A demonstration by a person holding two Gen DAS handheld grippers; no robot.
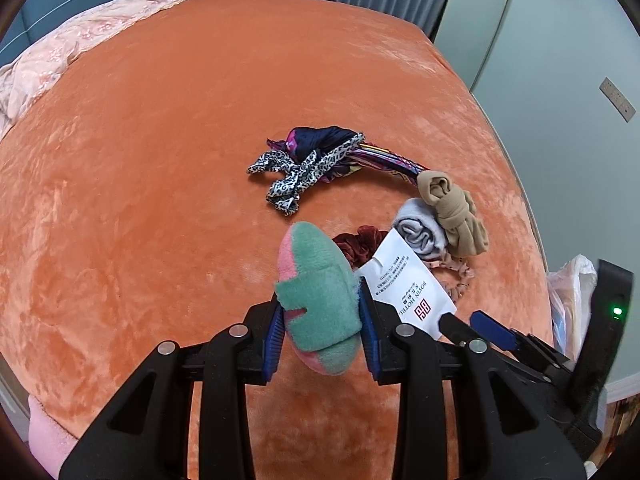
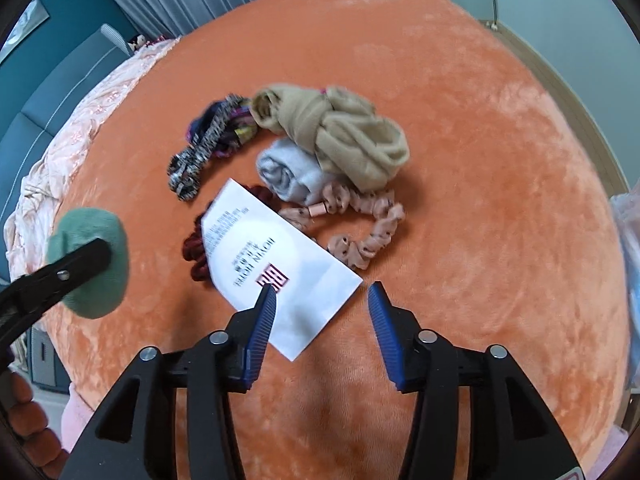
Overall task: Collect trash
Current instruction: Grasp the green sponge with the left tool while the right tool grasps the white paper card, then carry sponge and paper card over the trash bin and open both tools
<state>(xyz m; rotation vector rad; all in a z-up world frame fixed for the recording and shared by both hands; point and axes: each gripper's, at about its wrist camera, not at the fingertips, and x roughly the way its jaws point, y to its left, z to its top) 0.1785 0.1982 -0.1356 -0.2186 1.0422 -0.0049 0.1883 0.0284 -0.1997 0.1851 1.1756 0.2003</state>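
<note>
Jaws: left clamped on plush toy, right apart over paper packet

Left gripper (image 1: pixel 322 316) pads press both sides of a fuzzy green-and-pink plush toy (image 1: pixel 316 292), lifted clear of the bedspread (image 1: pixel 140 160). Right gripper (image 2: pixel 322 300) jaws stand about half apart, nothing pinched; the white paper packet (image 2: pixel 276 268) lies flat under the left finger (image 2: pixel 262 320), its near corner between the tips. Both tools angle steeply down.

Room: wide bare orange velvet to the left and front of the pile; bed edge close on the right, plastic bag (image 1: pixel 570 292) beyond it.

Pile, all soft cloth: dark red velvet scrunchie (image 2: pixel 196 256) partly under the packet, pink ruffled scrunchie (image 2: pixel 360 236) just beside it, grey rolled cloth (image 2: pixel 288 176) touching a knotted tan stocking (image 2: pixel 344 136), leopard-print strip (image 1: pixel 292 176) over a dark patterned scarf (image 1: pixel 320 140). Pink quilt (image 1: pixel 60 52) at far left edge.
</note>
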